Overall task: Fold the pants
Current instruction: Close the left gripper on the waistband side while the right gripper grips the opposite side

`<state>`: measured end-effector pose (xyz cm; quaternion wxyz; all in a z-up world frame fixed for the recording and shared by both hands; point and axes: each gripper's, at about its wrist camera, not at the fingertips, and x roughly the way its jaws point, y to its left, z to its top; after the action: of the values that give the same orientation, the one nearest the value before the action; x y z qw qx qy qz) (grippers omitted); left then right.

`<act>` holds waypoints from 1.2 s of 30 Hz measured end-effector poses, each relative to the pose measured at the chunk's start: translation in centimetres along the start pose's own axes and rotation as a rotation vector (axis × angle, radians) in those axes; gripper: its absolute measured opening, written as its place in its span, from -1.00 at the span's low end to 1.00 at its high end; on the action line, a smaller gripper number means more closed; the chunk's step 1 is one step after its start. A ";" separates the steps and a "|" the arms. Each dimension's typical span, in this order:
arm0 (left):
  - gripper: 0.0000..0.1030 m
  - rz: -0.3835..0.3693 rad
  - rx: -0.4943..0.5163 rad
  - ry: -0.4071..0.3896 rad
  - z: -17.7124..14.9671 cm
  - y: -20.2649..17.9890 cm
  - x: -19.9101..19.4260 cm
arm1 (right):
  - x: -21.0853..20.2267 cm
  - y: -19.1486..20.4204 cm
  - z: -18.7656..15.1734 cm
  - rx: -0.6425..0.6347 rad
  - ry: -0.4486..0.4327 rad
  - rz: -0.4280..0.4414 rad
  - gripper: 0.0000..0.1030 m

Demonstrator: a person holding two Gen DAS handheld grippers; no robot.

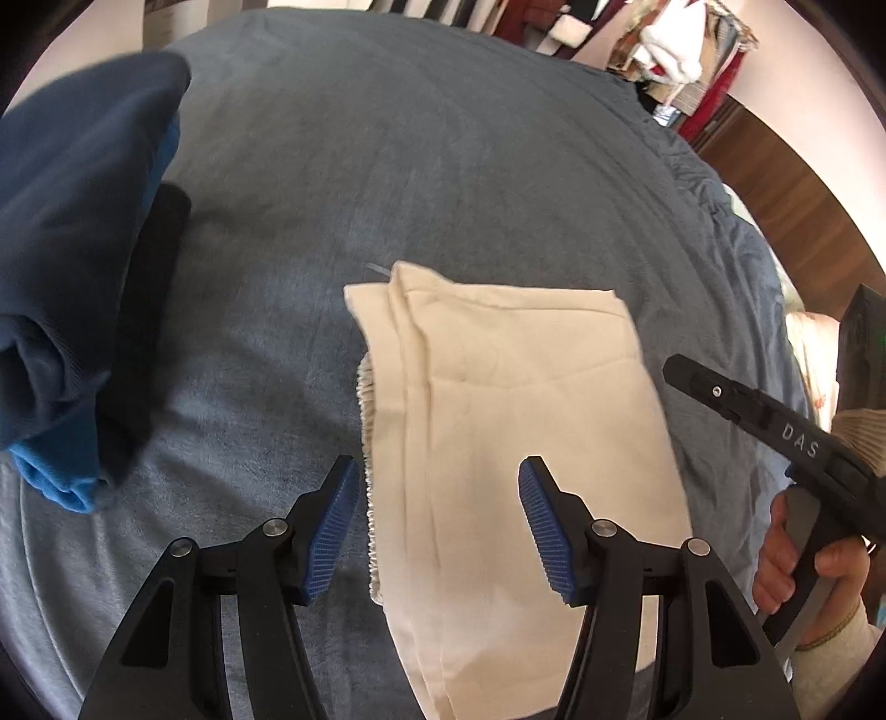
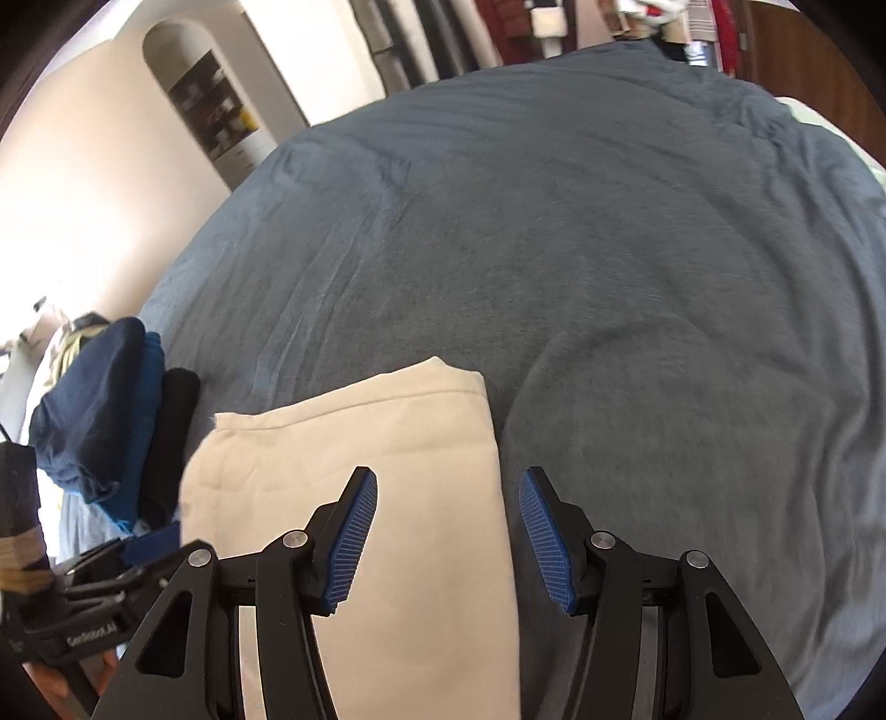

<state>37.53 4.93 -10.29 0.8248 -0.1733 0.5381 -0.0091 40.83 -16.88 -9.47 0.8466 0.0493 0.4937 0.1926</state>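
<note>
Cream pants (image 1: pixel 498 421) lie folded into a flat rectangle on the grey-blue bedspread (image 1: pixel 387 138), the ribbed waistband showing along their left edge. My left gripper (image 1: pixel 437 482) hovers over their near half, open, with nothing pressed between its blue pads (image 1: pixel 332 526). At the far right of the left wrist view a hand holds the black body of the right gripper (image 1: pixel 775 426). In the right wrist view the pants (image 2: pixel 387 443) lie low and left of centre. The right gripper (image 2: pixel 448 493) stands open above their right edge, empty.
A stack of folded dark blue, bright blue and black garments (image 1: pixel 72 266) sits at the left on the bed, also visible as the stack (image 2: pixel 111 421) in the right wrist view. Hanging clothes (image 1: pixel 664 50) line the back wall. The bedspread (image 2: pixel 609 249) stretches far and right.
</note>
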 end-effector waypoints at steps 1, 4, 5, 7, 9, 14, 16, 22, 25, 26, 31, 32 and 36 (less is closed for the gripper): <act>0.13 0.000 -0.005 0.005 -0.1 0.3 0.1 | 0.5 -0.1 0.2 0.001 0.008 0.006 0.07; 0.13 0.001 -0.007 0.021 -0.1 0.6 0.8 | 2.1 -0.6 0.5 0.021 0.040 0.055 0.07; 0.13 0.001 -0.004 0.025 -0.1 0.7 1.0 | 2.7 -0.6 0.6 0.020 0.048 0.060 0.07; 0.14 -0.009 -0.006 0.038 0.0 0.7 1.5 | 3.7 -0.6 0.7 0.007 0.058 0.072 0.07; 0.14 -0.022 -0.010 0.046 0.0 0.9 1.9 | 4.6 -0.7 0.8 0.016 0.070 0.073 0.07; 0.16 -0.033 -0.001 0.055 0.2 0.6 2.9 | 6.4 -2.0 0.9 0.075 0.105 0.117 0.07; 0.18 -0.033 0.005 0.053 0.0 0.4 3.3 | 6.8 -2.3 0.7 0.087 0.121 0.125 0.07; 0.29 -0.035 0.000 0.056 0.1 0.0 4.6 | 6.9 -3.2 -0.5 0.138 0.154 0.157 0.07; 0.32 -0.046 -0.017 0.065 0.1 0.4 5.2 | 7.4 -3.3 -1.1 0.157 0.167 0.171 0.07; 0.33 -0.049 -0.024 0.066 0.1 0.4 5.3 | 7.6 -3.4 -1.2 0.161 0.168 0.172 0.07; 0.13 -0.059 -0.055 0.062 0.1 0.8 5.4 | 8.0 -3.4 -1.1 0.172 0.179 0.180 -0.03; 0.05 -0.061 -0.060 0.062 0.1 1.0 5.2 | 8.0 -3.2 -1.1 0.168 0.178 0.177 -0.08; -0.21 -0.060 -0.057 0.043 0.1 1.5 3.4 | 7.2 -2.8 -1.1 0.155 0.157 0.133 -0.37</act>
<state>38.81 5.64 -13.74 0.8071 -0.2125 0.5504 -0.0225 43.81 -16.90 -16.68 0.7843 0.1318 0.5677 0.2126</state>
